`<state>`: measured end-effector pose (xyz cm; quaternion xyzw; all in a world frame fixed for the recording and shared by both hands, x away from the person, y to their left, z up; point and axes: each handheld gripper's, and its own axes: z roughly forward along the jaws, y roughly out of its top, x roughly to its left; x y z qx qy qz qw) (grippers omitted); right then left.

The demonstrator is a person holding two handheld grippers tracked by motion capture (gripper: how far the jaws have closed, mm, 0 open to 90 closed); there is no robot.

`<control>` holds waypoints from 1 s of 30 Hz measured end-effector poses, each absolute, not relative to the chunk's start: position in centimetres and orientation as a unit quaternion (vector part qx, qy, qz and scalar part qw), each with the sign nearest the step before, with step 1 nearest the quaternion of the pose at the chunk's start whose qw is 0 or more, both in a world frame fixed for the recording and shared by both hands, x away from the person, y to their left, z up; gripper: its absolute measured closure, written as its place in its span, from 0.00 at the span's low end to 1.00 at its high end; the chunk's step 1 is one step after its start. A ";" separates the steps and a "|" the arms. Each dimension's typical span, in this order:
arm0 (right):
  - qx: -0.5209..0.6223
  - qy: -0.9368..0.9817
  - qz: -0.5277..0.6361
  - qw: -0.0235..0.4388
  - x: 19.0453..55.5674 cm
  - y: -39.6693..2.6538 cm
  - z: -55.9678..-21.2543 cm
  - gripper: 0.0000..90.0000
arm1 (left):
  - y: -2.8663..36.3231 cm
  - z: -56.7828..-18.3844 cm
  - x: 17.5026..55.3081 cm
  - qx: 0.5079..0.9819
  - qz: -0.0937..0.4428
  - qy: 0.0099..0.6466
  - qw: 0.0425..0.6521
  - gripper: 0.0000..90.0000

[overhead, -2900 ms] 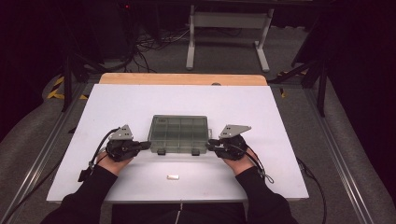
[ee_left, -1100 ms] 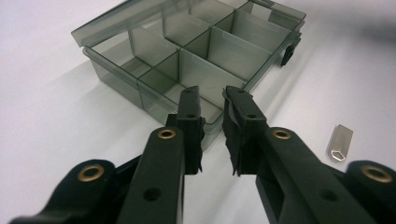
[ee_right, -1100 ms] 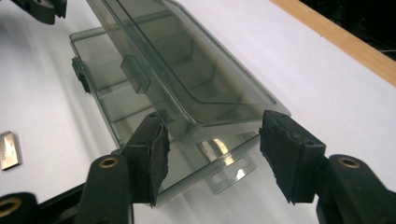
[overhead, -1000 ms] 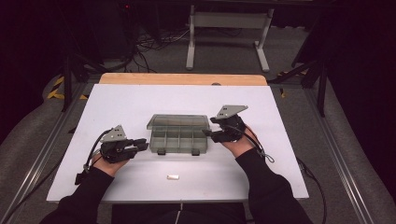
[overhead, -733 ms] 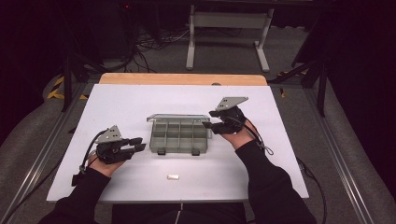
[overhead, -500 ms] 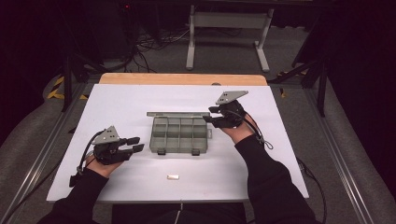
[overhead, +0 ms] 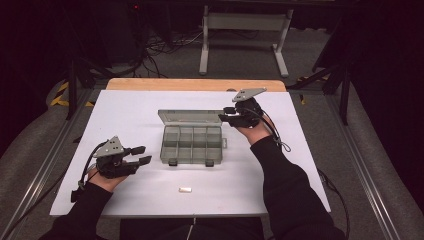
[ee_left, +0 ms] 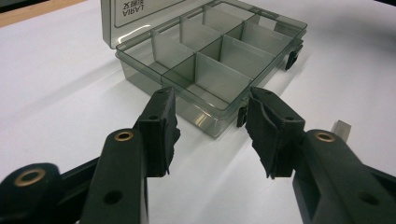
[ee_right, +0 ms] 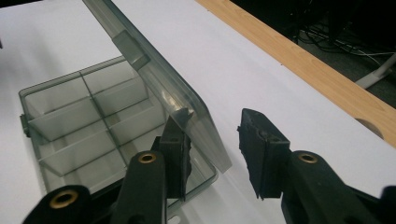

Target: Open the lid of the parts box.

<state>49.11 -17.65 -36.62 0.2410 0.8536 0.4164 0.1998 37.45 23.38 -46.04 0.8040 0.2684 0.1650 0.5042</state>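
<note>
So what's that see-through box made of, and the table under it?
The box looks like smoky grey clear plastic: you can see its dividers and the table through its walls, and its edges shine. Its lid looks the same. The table has a smooth, matt white top, perhaps laminate or painted board; the strip along its far edge looks like pale wood with a grain.

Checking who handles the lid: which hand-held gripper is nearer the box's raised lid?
Right hand-held gripper: its jaws straddle the lid's right edge. The left hand-held gripper sits off the box's front-left corner.
</note>
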 end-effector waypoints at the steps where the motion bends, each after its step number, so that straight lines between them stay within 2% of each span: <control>1: 0.241 0.854 0.416 0.200 49.1 -17.7 -36.6 0.70 | 23.4 -46.0 37.5 0.804 0.165 0.268 0.504 0.58; 9: 0.251 0.849 0.419 0.200 50.7 -17.5 -36.8 0.72 | 23.6 -46.1 37.3 0.794 0.170 0.270 0.518 0.51; 21: 0.262 0.846 0.419 0.201 52.8 -16.9 -37.6 0.72 | 23.7 -46.6 36.9 0.773 0.192 0.268 0.542 0.33; 30: 0.267 0.846 0.415 0.201 54.2 -16.3 -38.6 0.72 | 23.9 -46.7 37.1 0.767 0.184 0.269 0.553 0.22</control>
